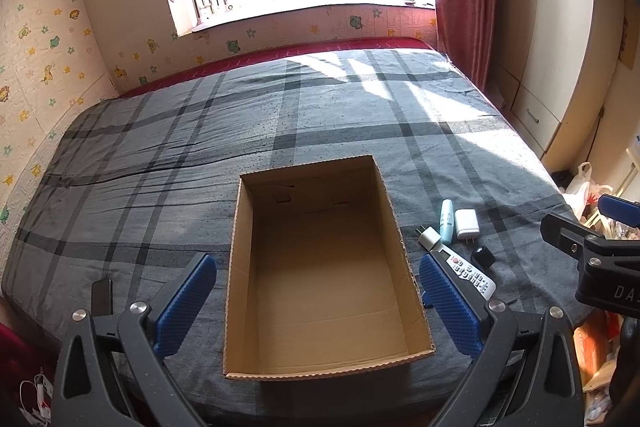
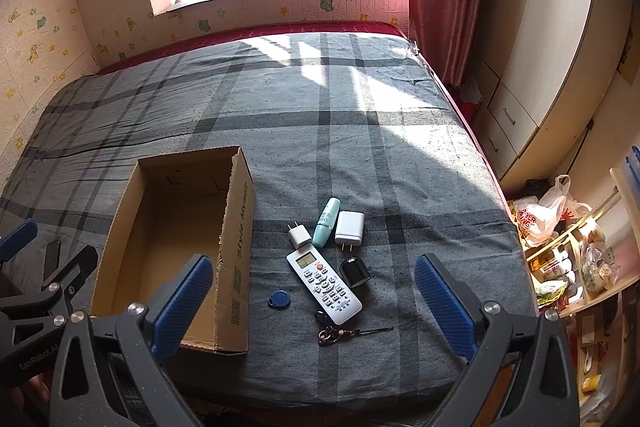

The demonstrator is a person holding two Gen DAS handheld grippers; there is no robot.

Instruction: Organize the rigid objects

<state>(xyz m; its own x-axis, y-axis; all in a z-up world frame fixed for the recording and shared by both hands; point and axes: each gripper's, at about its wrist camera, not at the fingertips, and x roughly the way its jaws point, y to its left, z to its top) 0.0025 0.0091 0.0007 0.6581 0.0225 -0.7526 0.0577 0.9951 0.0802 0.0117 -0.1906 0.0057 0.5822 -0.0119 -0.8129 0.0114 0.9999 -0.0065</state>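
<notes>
Left wrist view
Left gripper (image 1: 318,301): hovered over the near edge of the bed, jaws released wide and gripping nothing, its blue pads (image 1: 185,303) flanking the box.
Cardboard box (image 1: 394,227): sat open-topped on the plaid bedspread (image 1: 160,155), between the two fingers; its inside was bare.
Small items: lay in a cluster just right of the box, with a white remote control (image 1: 472,273) nearest, a small white plug adapter (image 1: 430,238), a pale teal tube (image 1: 445,221), a larger white charger (image 1: 467,222) and a black cap-shaped object (image 1: 483,257).
Right gripper (image 1: 600,243): showed only in part at the right edge, well apart from the items; whether it was released or clenched could not be told from this view.
Dark flat object (image 1: 101,295): lay at the near left of the bed.

Right wrist view
Right gripper (image 2: 314,307): was held above the near bed edge, jaws spread wide and empty, fingers either side of the cluster.
Cardboard box (image 2: 240,247): stood to the left, green print on its right wall.
Remote control (image 2: 324,282): lay diagonally in the middle, touching the small plug adapter (image 2: 299,235) at its far end.
Teal tube (image 2: 326,223): rested between the small adapter and the larger charger (image 2: 349,229).
Black cap-shaped object (image 2: 354,271): stood just right of the remote.
Blue key fob (image 2: 279,297): lay left of the remote, apart from it.
Key ring (image 2: 330,331): lay at the remote's near end.
Left gripper (image 2: 24,267): appeared partly at the left edge.
</notes>
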